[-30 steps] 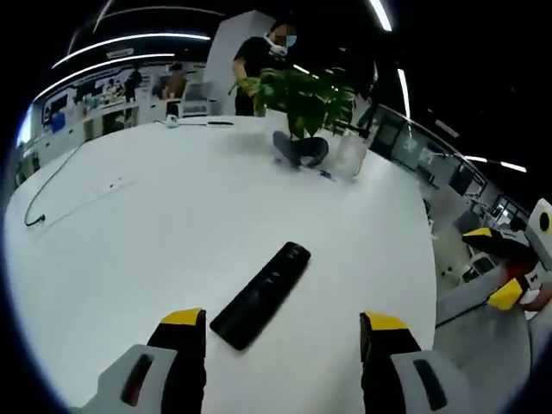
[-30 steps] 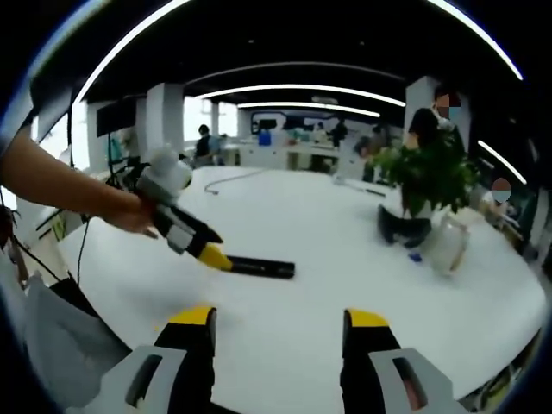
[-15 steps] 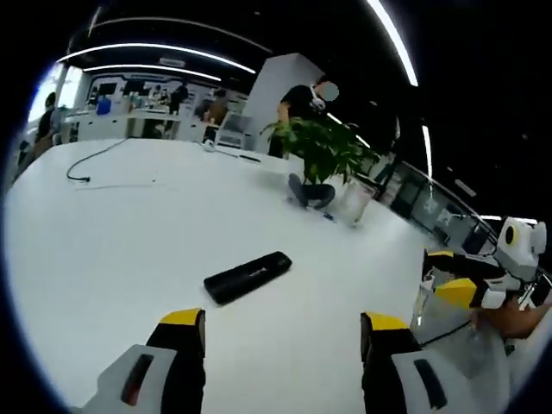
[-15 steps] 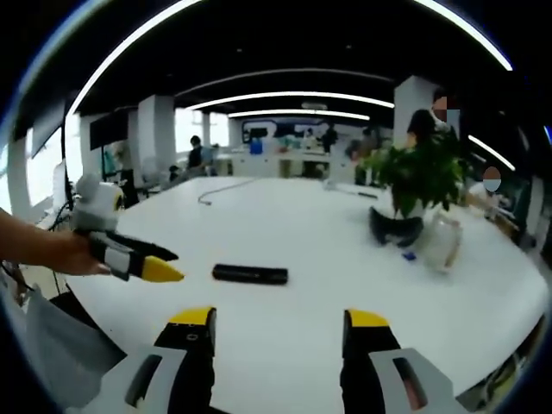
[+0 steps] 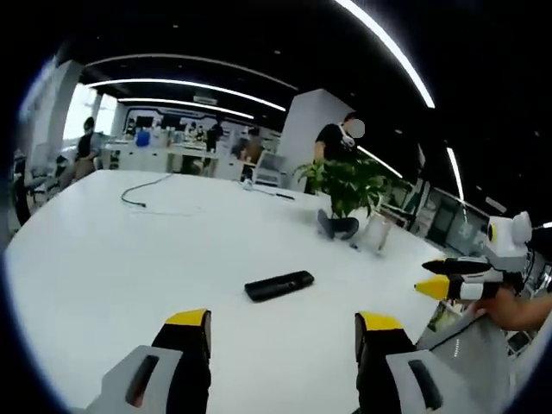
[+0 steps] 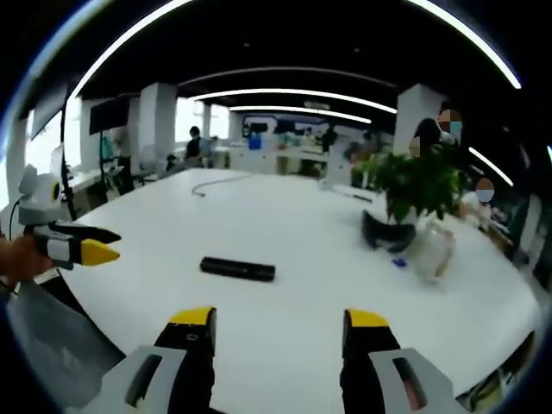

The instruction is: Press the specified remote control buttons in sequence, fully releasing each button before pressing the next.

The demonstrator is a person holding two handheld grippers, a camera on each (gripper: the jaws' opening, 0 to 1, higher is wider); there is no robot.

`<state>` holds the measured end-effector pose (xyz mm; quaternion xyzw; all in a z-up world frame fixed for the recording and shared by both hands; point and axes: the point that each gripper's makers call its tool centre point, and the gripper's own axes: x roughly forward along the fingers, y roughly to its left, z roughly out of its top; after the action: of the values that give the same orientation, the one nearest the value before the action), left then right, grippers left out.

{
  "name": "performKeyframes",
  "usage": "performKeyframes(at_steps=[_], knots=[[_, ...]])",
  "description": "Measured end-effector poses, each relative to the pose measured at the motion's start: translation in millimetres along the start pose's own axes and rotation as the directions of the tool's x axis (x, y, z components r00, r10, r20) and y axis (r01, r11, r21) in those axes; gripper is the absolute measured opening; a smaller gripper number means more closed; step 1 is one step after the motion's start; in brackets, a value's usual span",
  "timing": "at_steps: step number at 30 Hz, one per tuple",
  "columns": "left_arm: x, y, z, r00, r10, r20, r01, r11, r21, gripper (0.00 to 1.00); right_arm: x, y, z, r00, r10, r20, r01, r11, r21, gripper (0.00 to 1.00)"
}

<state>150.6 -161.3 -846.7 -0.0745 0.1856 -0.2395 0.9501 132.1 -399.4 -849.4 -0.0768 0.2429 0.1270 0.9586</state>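
Observation:
A black remote control [image 5: 279, 285] lies flat on the round white table [image 5: 121, 259]; in the right gripper view the remote [image 6: 237, 268] lies left of centre. My left gripper [image 5: 283, 332] is open, held back from the remote with bare table between them. My right gripper [image 6: 279, 328] is also open, well short of the remote. The right gripper [image 5: 457, 278] comes in from the right of the left gripper view, off the table's edge. The left gripper [image 6: 76, 245] shows at the far left, held by a hand, away from the remote.
A potted green plant [image 5: 345, 185] stands on the far side of the table, with a clear bag [image 6: 429, 250] beside the plant [image 6: 423, 181]. A thin cable [image 5: 142, 194] trails across the far left. People stand behind in the office.
Both grippers have drawn back from the remote and now sit off the table's near edges. The left gripper was right over it a second ago. The remote itself has stayed put.

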Motion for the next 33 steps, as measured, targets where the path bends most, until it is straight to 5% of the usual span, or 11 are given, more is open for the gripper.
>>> performKeyframes(at_steps=[5, 9, 24, 27, 33], knots=[[-17, 10.4, 8.5, 0.995, 0.066, 0.074, -0.074, 0.992, 0.106, 0.83, 1, -10, -2.2, 1.0, -0.02, -0.002, 0.02, 0.997, -0.068, 0.58], [-22, 12.8, -2.1, 0.993, 0.088, 0.073, -0.094, 0.991, 0.091, 0.92, 2, -14, -2.7, 0.999, -0.033, -0.009, 0.032, 0.992, -0.119, 0.59], [-10, 13.3, 15.4, 0.984, 0.129, 0.12, -0.152, 0.968, 0.202, 0.97, 6, -54, -15.1, 0.997, -0.066, -0.038, 0.063, 0.996, -0.068, 0.6], [-14, 18.9, 10.6, 0.982, 0.152, 0.114, -0.173, 0.964, 0.204, 1.0, 4, -52, -14.4, 0.999, -0.035, -0.021, 0.036, 0.998, 0.055, 0.61], [-17, 23.8, 11.7, 0.975, 0.178, 0.132, -0.2, 0.963, 0.183, 1.0, 5, -42, -15.0, 1.0, 0.007, -0.021, -0.006, 0.999, 0.035, 0.69]])
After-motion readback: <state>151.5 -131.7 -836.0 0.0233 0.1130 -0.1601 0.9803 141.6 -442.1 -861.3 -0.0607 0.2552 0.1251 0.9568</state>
